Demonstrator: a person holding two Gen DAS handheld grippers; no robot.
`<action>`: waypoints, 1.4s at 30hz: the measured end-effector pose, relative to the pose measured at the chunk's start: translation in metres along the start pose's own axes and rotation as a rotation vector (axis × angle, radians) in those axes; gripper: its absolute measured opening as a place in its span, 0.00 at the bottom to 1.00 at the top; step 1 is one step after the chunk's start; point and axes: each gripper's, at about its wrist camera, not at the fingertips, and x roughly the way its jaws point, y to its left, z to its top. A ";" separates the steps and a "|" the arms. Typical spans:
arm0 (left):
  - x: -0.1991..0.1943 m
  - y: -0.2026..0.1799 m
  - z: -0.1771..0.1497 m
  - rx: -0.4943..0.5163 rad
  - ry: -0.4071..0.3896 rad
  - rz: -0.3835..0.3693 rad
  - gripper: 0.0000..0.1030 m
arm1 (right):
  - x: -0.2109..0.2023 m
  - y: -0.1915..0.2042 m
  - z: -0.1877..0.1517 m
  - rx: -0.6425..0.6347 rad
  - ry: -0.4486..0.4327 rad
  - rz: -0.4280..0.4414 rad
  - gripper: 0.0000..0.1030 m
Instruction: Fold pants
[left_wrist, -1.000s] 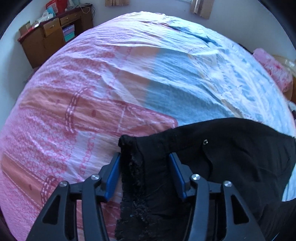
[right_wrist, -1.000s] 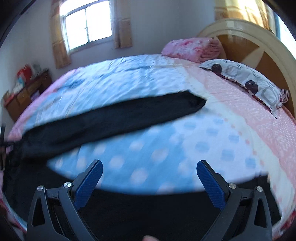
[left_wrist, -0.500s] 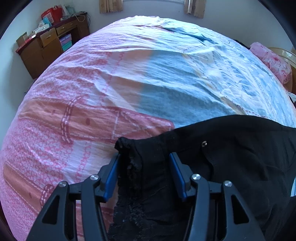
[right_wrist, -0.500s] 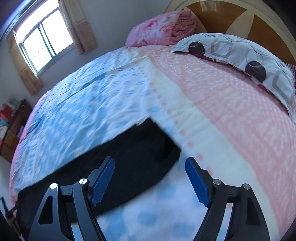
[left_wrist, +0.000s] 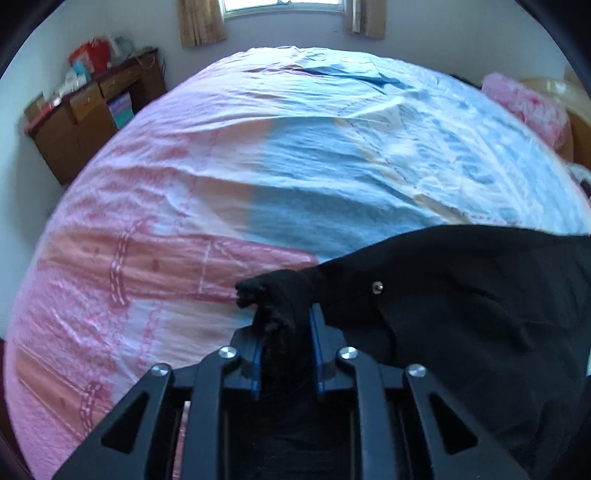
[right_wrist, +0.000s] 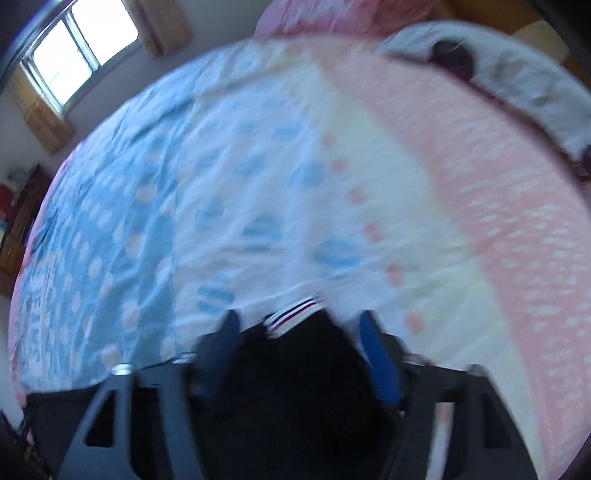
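Pants, black, lie spread over the near part of the bed, on its pink and blue patterned cover. The left gripper has just been closing, and its blue pads now pinch a bunched corner of the fabric near the cover's pink end. The right gripper has also been closing; its jaws stand partly apart astride a striped-trimmed hem, not visibly pressing it. That view is blurred.
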 end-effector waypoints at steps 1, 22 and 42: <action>0.000 -0.001 0.000 0.002 0.003 0.000 0.18 | -0.003 0.005 0.000 -0.029 -0.010 -0.007 0.34; -0.143 0.058 -0.067 -0.071 -0.350 -0.252 0.17 | -0.267 -0.045 -0.172 -0.225 -0.370 0.220 0.11; -0.164 0.065 -0.206 0.209 -0.311 -0.148 0.76 | -0.264 -0.111 -0.366 -0.242 -0.188 0.131 0.30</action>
